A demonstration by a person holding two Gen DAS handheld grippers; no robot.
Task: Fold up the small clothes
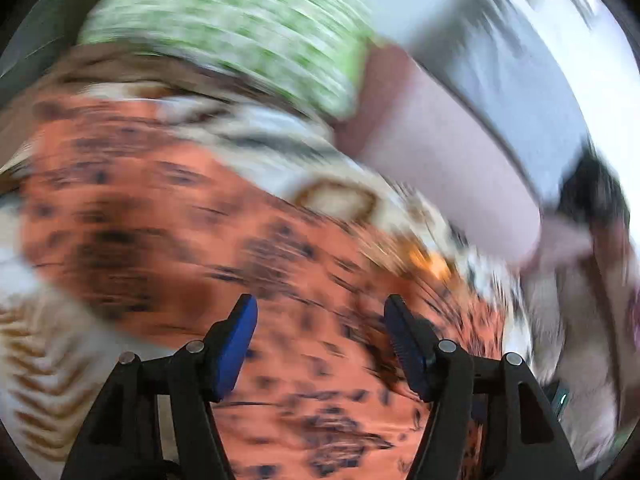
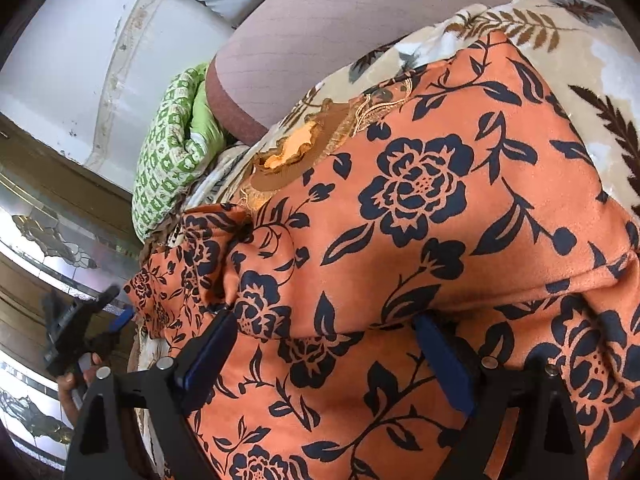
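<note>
Under me lies a bed covered by a beige blanket (image 2: pixel 592 32) printed with brown fern leaves. Beyond its far edge sits a mauve quilted cushion (image 2: pixel 360 12), and just beside that cushion, on its left, a folded green-and-white patterned quilt (image 2: pixel 168 164). Behind the quilt rises a white wall (image 2: pixel 60 48), scuffed and stained, with a wooden frame holding patterned glass panels (image 2: pixel 48 236) below it, brightly lit by daylight.
</note>
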